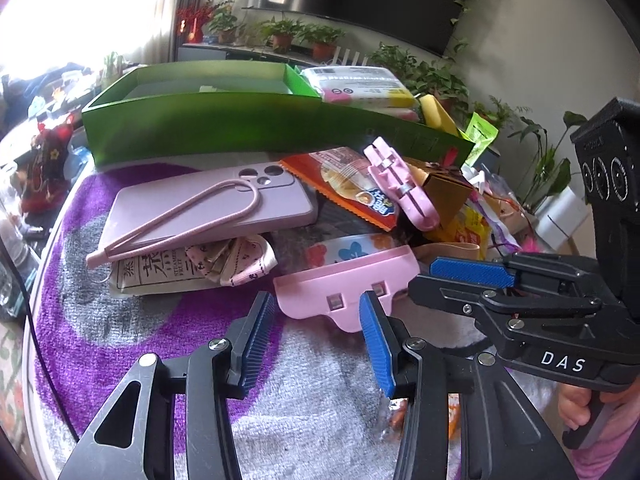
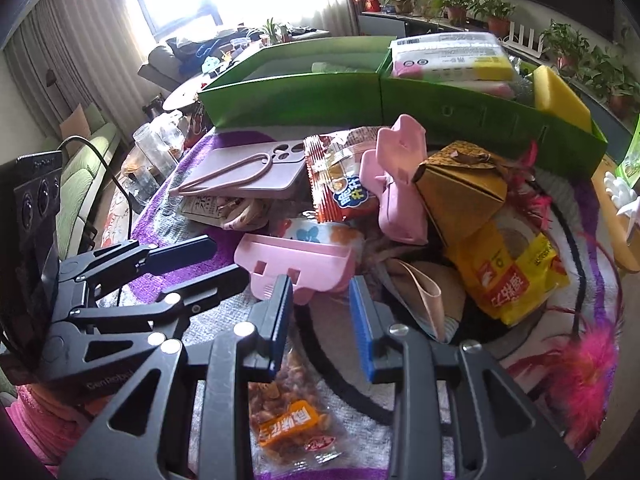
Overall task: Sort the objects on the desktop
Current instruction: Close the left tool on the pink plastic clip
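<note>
Fingers of both grippers, left [image 1: 320, 316] and right [image 2: 320, 304], stand partly apart, empty, aimed at the near pink clip [image 1: 344, 284], likely to lift it into the far green box [image 1: 208, 120].

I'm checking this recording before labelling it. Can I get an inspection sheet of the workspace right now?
Surface: purple-and-grey towel covers the table.
Job's things: green box at the back, pink phone, pink clip, snack packs.
Clutter: yellow packet, gold box, pink feathers.
Grippers: left gripper open before the pink clip; right gripper narrowly open, empty.
Cables: black cable at the table's edge.
Surroundings: potted plants, bright window.
</note>
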`<state>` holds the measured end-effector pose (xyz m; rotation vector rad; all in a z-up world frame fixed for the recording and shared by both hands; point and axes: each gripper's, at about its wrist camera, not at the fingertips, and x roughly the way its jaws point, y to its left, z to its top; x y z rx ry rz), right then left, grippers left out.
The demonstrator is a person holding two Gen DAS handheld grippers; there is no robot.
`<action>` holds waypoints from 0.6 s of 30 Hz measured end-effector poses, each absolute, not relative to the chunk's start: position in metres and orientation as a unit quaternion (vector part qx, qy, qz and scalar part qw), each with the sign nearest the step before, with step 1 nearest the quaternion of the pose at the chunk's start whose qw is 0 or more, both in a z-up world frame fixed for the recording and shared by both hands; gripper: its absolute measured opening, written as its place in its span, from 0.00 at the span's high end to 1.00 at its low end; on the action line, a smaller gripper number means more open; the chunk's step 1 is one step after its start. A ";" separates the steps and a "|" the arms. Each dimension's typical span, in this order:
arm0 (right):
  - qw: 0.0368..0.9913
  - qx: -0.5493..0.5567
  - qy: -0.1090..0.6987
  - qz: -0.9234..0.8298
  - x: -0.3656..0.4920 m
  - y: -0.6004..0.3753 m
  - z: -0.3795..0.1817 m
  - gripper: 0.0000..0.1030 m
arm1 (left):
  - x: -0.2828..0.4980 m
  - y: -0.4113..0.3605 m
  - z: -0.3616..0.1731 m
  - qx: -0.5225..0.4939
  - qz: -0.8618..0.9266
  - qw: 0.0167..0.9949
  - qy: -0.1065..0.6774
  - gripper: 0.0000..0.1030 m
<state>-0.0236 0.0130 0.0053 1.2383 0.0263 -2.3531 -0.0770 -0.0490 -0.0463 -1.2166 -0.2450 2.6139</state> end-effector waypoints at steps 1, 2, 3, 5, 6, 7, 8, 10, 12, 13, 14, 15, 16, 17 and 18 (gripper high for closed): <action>0.239 0.454 0.008 -0.858 -0.025 0.013 0.004 0.70 | -0.078 -0.049 -0.047 -0.419 0.896 0.124 -0.085 0.56; 0.239 0.455 0.008 -0.857 -0.025 0.012 0.003 0.70 | -0.079 -0.049 -0.048 -0.419 0.895 0.124 -0.084 0.56; 0.239 0.456 0.008 -0.857 -0.026 0.011 0.003 0.70 | -0.079 -0.049 -0.049 -0.420 0.895 0.124 -0.083 0.56; 0.239 0.457 0.008 -0.857 -0.028 0.011 0.003 0.70 | -0.080 -0.049 -0.050 -0.422 0.894 0.127 -0.085 0.56; 0.240 0.457 0.008 -0.857 -0.028 0.010 0.003 0.70 | -0.080 -0.049 -0.051 -0.422 0.893 0.128 -0.087 0.56; 0.240 0.457 0.008 -0.857 -0.029 0.010 0.002 0.70 | -0.082 -0.049 -0.051 -0.422 0.893 0.128 -0.086 0.56; 0.240 0.457 0.008 -0.856 -0.029 0.010 0.002 0.70 | -0.082 -0.049 -0.051 -0.422 0.894 0.127 -0.085 0.56; 0.240 0.457 0.008 -0.856 -0.030 0.009 0.001 0.70 | -0.082 -0.050 -0.052 -0.423 0.893 0.126 -0.086 0.56; 0.239 0.458 0.007 -0.856 -0.030 0.010 0.000 0.70 | -0.084 -0.050 -0.053 -0.425 0.892 0.126 -0.088 0.56; 0.239 0.459 0.006 -0.855 -0.031 0.010 0.000 0.70 | -0.085 -0.050 -0.053 -0.425 0.892 0.126 -0.088 0.56; 0.239 0.460 0.005 -0.855 -0.031 0.010 -0.001 0.70 | -0.086 -0.050 -0.053 -0.425 0.892 0.125 -0.088 0.56; 0.239 0.461 0.004 -0.855 -0.032 0.011 -0.001 0.70 | -0.087 -0.050 -0.053 -0.425 0.892 0.125 -0.088 0.56; 0.240 0.461 0.004 -0.854 -0.032 0.011 -0.001 0.70 | -0.088 -0.051 -0.054 -0.426 0.891 0.126 -0.090 0.56; 0.241 0.462 0.005 -0.854 -0.032 0.010 -0.002 0.70 | -0.090 -0.050 -0.054 -0.427 0.891 0.126 -0.090 0.56; 0.242 0.462 0.005 -0.853 -0.032 0.009 -0.002 0.70 | -0.091 -0.050 -0.055 -0.427 0.891 0.126 -0.089 0.56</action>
